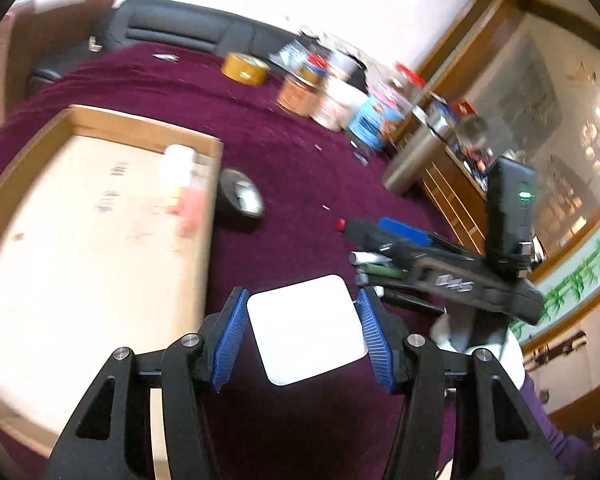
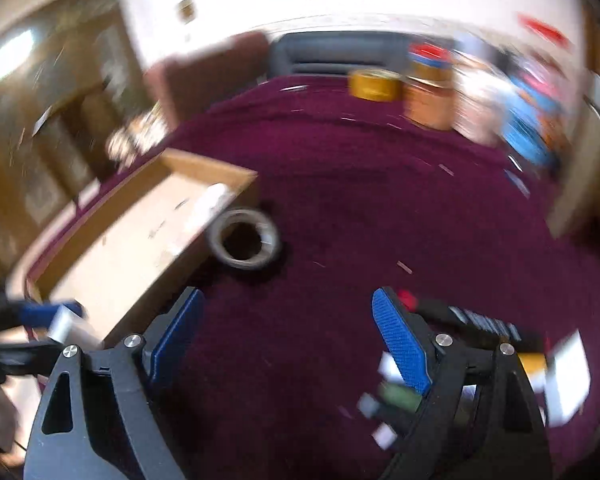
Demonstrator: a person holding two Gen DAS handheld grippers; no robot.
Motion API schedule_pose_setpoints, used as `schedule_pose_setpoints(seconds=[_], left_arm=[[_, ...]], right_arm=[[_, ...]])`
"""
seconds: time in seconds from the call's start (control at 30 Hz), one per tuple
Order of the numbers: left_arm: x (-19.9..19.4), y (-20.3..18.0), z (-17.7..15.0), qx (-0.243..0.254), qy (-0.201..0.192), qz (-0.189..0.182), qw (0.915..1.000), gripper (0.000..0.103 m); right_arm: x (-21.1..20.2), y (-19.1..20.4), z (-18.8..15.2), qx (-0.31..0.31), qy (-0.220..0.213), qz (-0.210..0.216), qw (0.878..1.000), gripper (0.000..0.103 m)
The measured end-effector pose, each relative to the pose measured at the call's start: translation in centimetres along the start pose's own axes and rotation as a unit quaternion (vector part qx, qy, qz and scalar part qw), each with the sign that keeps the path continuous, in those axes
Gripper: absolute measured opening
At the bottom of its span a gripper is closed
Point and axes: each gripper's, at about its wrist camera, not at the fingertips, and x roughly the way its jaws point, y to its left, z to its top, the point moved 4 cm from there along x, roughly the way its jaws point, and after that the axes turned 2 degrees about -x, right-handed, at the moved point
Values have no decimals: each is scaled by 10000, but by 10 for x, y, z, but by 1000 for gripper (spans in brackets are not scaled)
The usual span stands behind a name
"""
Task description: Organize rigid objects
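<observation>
My left gripper (image 1: 303, 300) is shut on a flat white square box (image 1: 308, 330), its blue pads pressed to both sides, just right of an open cardboard box (image 1: 100, 124). In that box lies a white and pink bottle (image 1: 180, 184). A dark tape roll (image 2: 244, 240) rests on the maroon cloth against the box's corner. My right gripper (image 2: 288, 296) is open with only cloth between its fingers. Beside its right finger lie a black item with a red tip (image 2: 406, 299) and a heap of pens (image 1: 380, 266).
Along the table's far edge stand a yellow tape roll (image 1: 246, 68) and several jars and cans (image 1: 300, 94). A black sofa (image 1: 180, 28) is behind the table, and a wooden cabinet (image 1: 452, 200) is to the right. The views are blurred by motion.
</observation>
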Motion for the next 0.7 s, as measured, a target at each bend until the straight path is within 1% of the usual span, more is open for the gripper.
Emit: schedule_pose_setpoints(seconds=[0.07, 0.13, 0.17, 0.23, 0.3, 0.33, 0.37, 0.43, 0.47, 0.57, 0.6, 0.7], left_arm=[[-16, 15, -1, -70, -140, 136, 9998, 50], [-29, 29, -1, -184, -254, 222, 9993, 50], [-35, 36, -1, -256, -292, 234, 9990, 50], [-44, 50, 0, -384, -374, 270, 9982, 50], [-52, 63, -1, -494, -448, 319, 9973, 50], [-54, 68, -1, -533, -470, 329, 9969, 50], [-56, 72, -1, -563, -494, 343, 9966, 50], [-59, 79, -3, -591, -534, 367, 9961, 50], [-58, 81, -3, -603, -539, 370, 9960, 50], [-58, 86, -6, -661, -533, 351, 9958, 50], [-58, 87, -7, -665, -531, 357, 9957, 50], [-57, 89, -5, -666, -531, 363, 9957, 50]], right_arm=[[19, 22, 8, -526, 59, 13, 9986, 80], [39, 36, 12, -953, 180, -25, 9953, 63], [48, 39, 15, -1080, 251, -91, 9938, 59], [67, 43, 17, -1263, 422, -155, 9910, 44], [79, 42, 19, -1300, 506, -176, 9901, 44], [81, 42, 21, -1325, 444, -175, 9900, 43], [84, 42, 23, -1298, 451, -123, 9904, 41], [90, 42, 25, -1131, 564, 124, 9919, 18], [91, 41, 25, -1034, 614, 209, 9925, 15], [87, 39, 21, -781, 639, 286, 9945, 10], [82, 35, 21, -635, 624, 351, 9954, 7], [66, 26, 22, -285, 498, 493, 9971, 6]])
